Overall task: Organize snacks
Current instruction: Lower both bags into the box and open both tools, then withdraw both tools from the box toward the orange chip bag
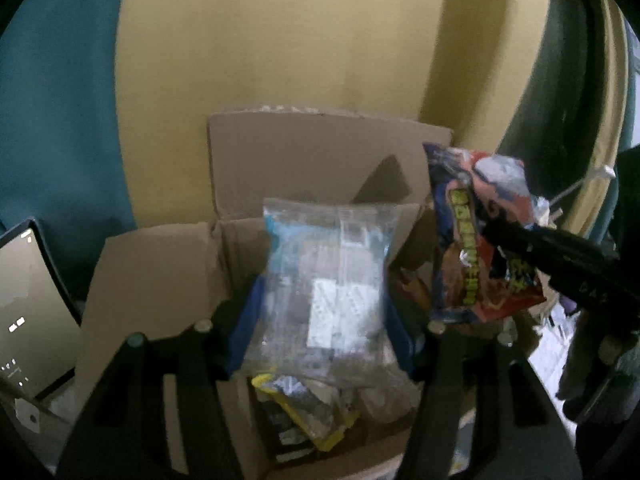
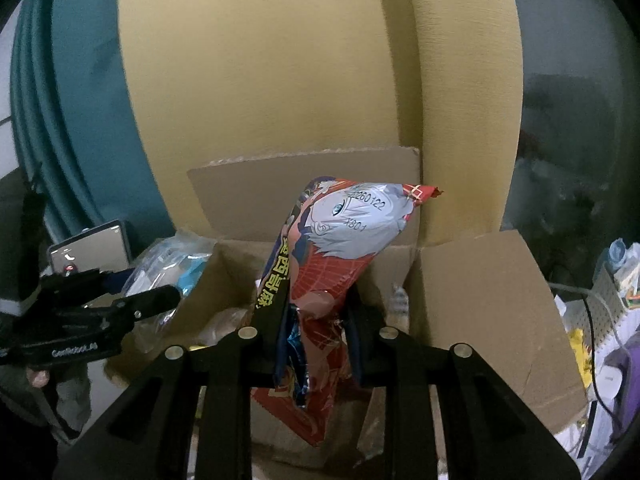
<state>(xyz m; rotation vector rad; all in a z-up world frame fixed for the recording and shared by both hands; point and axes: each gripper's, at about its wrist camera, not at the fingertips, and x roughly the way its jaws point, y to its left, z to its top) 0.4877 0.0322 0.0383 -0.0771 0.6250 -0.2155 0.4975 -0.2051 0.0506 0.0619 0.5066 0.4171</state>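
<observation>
My left gripper (image 1: 316, 312) is shut on a clear snack bag with blue print (image 1: 328, 292) and holds it upright over an open cardboard box (image 1: 160, 280). My right gripper (image 2: 316, 320) is shut on a red and blue snack packet with a cartoon face (image 2: 340, 248), also above the box. In the left wrist view that packet (image 1: 476, 236) hangs to the right of the clear bag, held by the right gripper (image 1: 500, 236). In the right wrist view the left gripper (image 2: 160, 292) and the clear bag (image 2: 172, 264) are at the left.
Inside the box lie a yellow-edged packet (image 1: 308, 404) and other wrappers. A phone with a lit screen (image 1: 28, 308) stands left of the box. A tall cardboard sheet (image 2: 260, 60) and teal fabric (image 1: 60, 100) are behind. Cluttered items and cables (image 2: 608, 320) are at the right.
</observation>
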